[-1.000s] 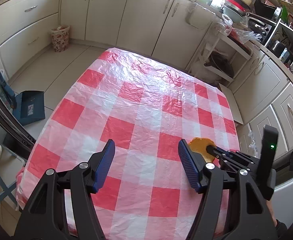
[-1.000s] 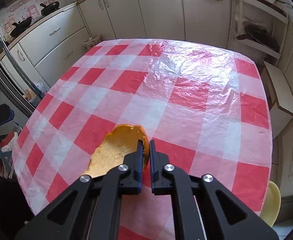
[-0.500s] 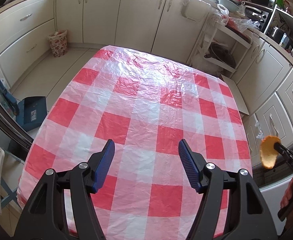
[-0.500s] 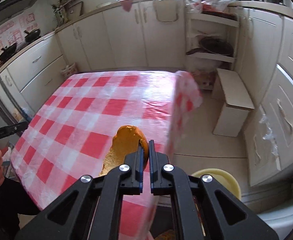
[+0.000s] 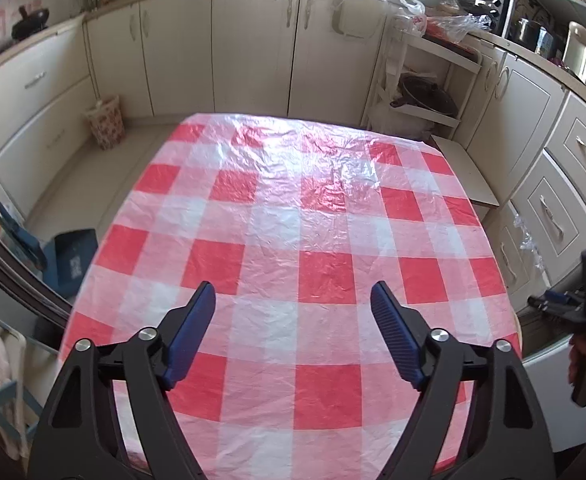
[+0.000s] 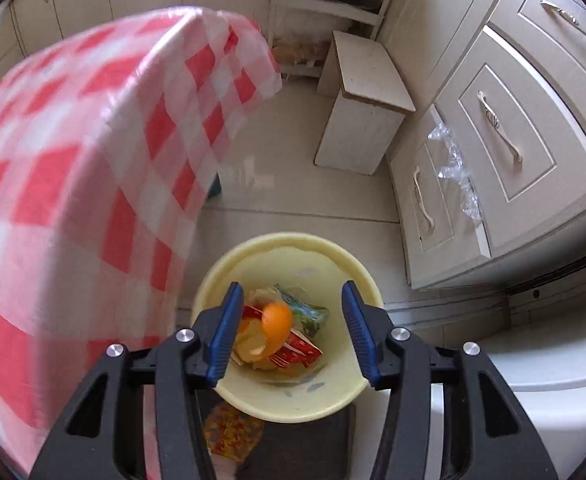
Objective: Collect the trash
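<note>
My right gripper [image 6: 289,332] is open above a pale yellow bin [image 6: 293,248] on the floor beside the table. An orange peel [image 6: 277,322] is between the open fingers, over or in the bin, apart from both pads. Red packaging [image 6: 299,346] and other wrappers lie in the bin. My left gripper [image 5: 293,320] is open and empty above the near part of the table with the red-and-white checked cloth [image 5: 293,220]. The right gripper also shows at the right edge of the left wrist view [image 5: 549,304], beyond the table's side.
The checked cloth [image 6: 73,160] hangs over the table edge left of the bin. A small white stool [image 6: 365,108] stands on the floor beyond the bin. White cabinets with drawers [image 6: 513,120] line the right. A patterned basket [image 5: 107,122] stands by the far cabinets.
My right gripper swung off the table with the orange peel, tipped down over the yellow bin and opened, letting the peel go. The left gripper stayed open over the table.
</note>
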